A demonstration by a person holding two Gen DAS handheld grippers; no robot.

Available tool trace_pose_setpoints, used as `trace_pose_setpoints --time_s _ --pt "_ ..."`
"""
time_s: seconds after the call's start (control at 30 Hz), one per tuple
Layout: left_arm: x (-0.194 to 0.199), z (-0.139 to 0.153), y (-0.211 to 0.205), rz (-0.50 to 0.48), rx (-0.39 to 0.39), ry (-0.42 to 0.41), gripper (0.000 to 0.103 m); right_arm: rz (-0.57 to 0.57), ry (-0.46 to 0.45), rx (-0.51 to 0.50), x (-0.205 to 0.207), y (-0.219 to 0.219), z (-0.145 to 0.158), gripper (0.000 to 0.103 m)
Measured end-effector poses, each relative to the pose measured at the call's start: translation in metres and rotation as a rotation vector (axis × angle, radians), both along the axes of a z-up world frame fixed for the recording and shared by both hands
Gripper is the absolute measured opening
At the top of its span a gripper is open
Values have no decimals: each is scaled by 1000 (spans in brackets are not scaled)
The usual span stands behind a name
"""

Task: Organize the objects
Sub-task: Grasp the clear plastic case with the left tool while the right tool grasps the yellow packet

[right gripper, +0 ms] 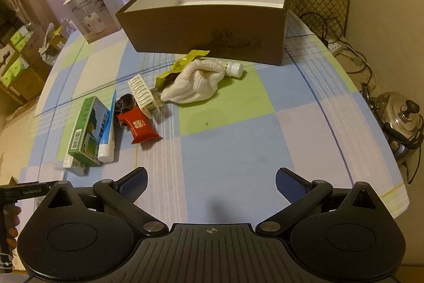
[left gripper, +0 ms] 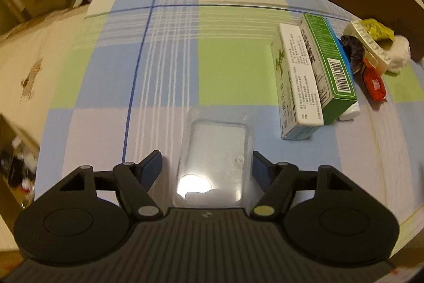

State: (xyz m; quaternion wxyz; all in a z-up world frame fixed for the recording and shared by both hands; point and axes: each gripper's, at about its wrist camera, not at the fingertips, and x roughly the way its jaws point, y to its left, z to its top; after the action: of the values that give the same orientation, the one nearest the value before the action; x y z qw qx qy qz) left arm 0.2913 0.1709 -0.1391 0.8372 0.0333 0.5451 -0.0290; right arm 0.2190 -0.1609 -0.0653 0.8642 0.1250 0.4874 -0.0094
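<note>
Left hand-held gripper (left gripper: pixel 206 163) spread wide, blue pads either side of a clear plastic blister tray (left gripper: pixel 216 158) lying flat on the checked table (left gripper: pixel 164 70), pads apart from its edges, nothing gripped; right hand-held gripper (right gripper: pixel 211 183) likewise spread wide over bare cloth, holding nothing.

Seen from the right wrist, at 12 o'clock: open brown cardboard box (right gripper: pixel 209 31) with white inside, upright near the far edge; at 11 o'clock beside it, a white carton (right gripper: pixel 91 9). Just in front of the brown box, a small white-capped bottle (right gripper: pixel 232 68) touching a cream knitted glove (right gripper: pixel 194 84); a yellow-green foil packet (right gripper: pixel 182 64) partly under the glove. Toward 10 o'clock, a white slotted plastic holder (right gripper: pixel 143 93) tilted against a dark crumpled thing (right gripper: pixel 126 102), too dim to name; a red snack packet (right gripper: pixel 140 127) touching both. At 9 o'clock, a green medicine box (right gripper: pixel 83 129) lying over a white medicine box (right gripper: pixel 75 166), with a blue-and-white tube (right gripper: pixel 108 134) alongside, cap toward the camera.

Off the table at 3 o'clock, a steel kettle (right gripper: pixel 400 121); at 8 o'clock, fingers (right gripper: pixel 13 226) wrapped round the other handle.
</note>
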Motion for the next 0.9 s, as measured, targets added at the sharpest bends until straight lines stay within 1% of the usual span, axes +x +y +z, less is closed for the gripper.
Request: trace_pose_setpoints --time_s 0.1,0.13,0.17,0.23,0.3,0.37,0.47,0.7,0.83,0.9 --pt "5 -2 0 -39 -1 -6 61 -20 -16 -1 2 3 -2 101" --pt "6 -2 0 -51 -8 -6 55 -24 -21 0 3 3 -3 101" --pt "7 -3 1 -60 -12 -7 52 -28 -26 -1 4 4 -4 101" --pt "8 -4 5 -74 -6 -23 52 -35 -31 -5 6 5 -7 100" --pt "9 -4 9 -82 6 -38 52 -36 -36 1 8 6 -9 97" --pt "13 -1 14 -69 5 -50 52 -32 -45 17 12 5 -11 87" --pt "19 6 22 -53 -2 -73 52 -31 -77 41 23 1 -8 82" --pt "39 24 29 -18 24 -108 52 0 -168 92 72 -8 3 72" --pt "52 32 29 -4 40 -126 52 -1 -182 135 116 -15 1 66" --pt "59 34 28 5 48 -132 52 -9 -162 153 138 -18 -6 64"
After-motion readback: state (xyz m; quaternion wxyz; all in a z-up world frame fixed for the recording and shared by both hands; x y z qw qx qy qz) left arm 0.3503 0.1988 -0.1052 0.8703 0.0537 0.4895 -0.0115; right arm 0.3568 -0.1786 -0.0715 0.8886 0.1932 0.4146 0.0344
